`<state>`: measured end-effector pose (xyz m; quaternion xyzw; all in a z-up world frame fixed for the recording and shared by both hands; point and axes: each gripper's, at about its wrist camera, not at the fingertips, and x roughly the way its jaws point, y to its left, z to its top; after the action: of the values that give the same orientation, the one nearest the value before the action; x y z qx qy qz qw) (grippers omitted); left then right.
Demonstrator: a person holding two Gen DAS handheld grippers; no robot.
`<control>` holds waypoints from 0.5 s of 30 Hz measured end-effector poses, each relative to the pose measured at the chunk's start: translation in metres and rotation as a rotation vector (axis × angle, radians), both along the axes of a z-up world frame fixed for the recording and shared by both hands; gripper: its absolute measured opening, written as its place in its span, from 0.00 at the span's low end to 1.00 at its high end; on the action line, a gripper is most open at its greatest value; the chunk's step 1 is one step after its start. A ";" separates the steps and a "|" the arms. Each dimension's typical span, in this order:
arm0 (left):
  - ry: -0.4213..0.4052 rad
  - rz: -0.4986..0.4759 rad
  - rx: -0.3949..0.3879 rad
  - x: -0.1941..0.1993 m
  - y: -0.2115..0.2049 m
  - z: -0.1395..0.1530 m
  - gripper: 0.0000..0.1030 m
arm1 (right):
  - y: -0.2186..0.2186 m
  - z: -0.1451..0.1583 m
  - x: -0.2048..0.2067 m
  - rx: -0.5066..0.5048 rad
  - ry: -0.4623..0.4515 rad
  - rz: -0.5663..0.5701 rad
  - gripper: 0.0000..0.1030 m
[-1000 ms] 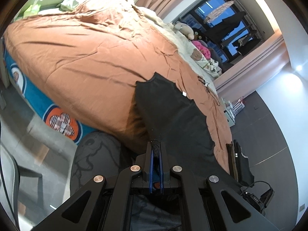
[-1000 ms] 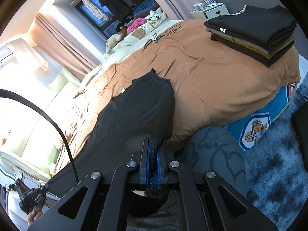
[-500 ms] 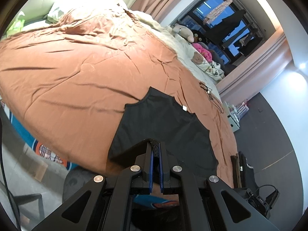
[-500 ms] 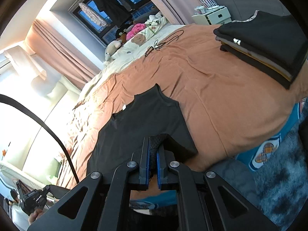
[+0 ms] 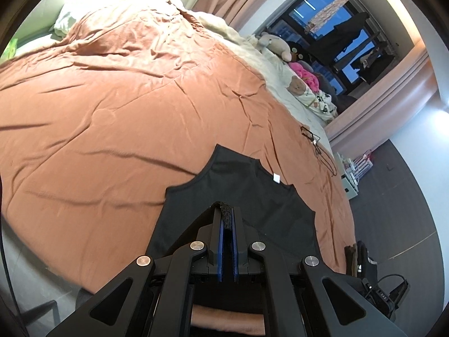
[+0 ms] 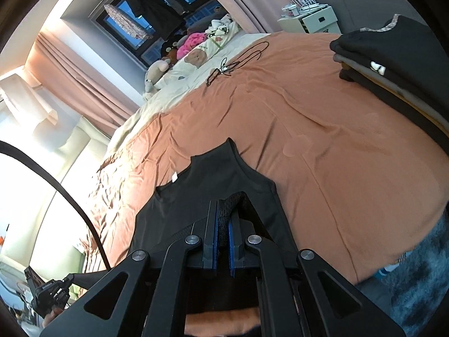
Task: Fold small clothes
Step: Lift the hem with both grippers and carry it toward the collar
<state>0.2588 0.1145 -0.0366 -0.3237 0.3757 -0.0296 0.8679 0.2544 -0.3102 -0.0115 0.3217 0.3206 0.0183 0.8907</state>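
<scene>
A black sleeveless top lies spread on the orange bedspread, neck and straps pointing away from me, a white label at the collar. My left gripper is shut on the top's near hem, which bunches between the blue pads. The same top shows in the right wrist view. My right gripper is shut on the hem at its other near corner. The hem is lifted and folded over the lower part of the top.
A stack of folded dark clothes sits on the bed at the right. A black cable and glasses lie further up the bedspread. Plush toys and pillows lie near the window. A white bedside cabinet stands beyond the bed.
Both grippers have carried the hem up from below the bed's edge and forward over the bed. The top now lies on the bedspread instead of hanging over the side.
</scene>
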 end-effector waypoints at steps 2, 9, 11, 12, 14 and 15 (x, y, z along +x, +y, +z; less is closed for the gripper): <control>0.003 0.001 0.002 0.012 -0.001 0.000 0.04 | 0.001 -0.001 0.017 -0.009 -0.003 0.003 0.02; 0.026 -0.013 0.026 0.061 -0.005 -0.005 0.04 | 0.000 -0.007 0.070 -0.032 0.015 0.017 0.02; 0.040 -0.013 0.022 0.075 -0.005 -0.010 0.04 | 0.002 -0.009 0.085 -0.042 0.018 0.022 0.02; 0.047 -0.013 0.022 0.083 -0.004 -0.012 0.04 | 0.003 -0.009 0.094 -0.046 0.017 0.024 0.02; 0.058 -0.011 0.029 0.096 -0.004 -0.016 0.04 | 0.004 -0.012 0.111 -0.053 0.021 0.026 0.02; 0.064 -0.011 0.032 0.104 -0.004 -0.019 0.04 | 0.003 -0.015 0.116 -0.055 0.027 0.027 0.02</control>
<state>0.3624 0.1103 -0.0552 -0.3083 0.4055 -0.0177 0.8603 0.3704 -0.3073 -0.0268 0.2927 0.3372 0.0172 0.8946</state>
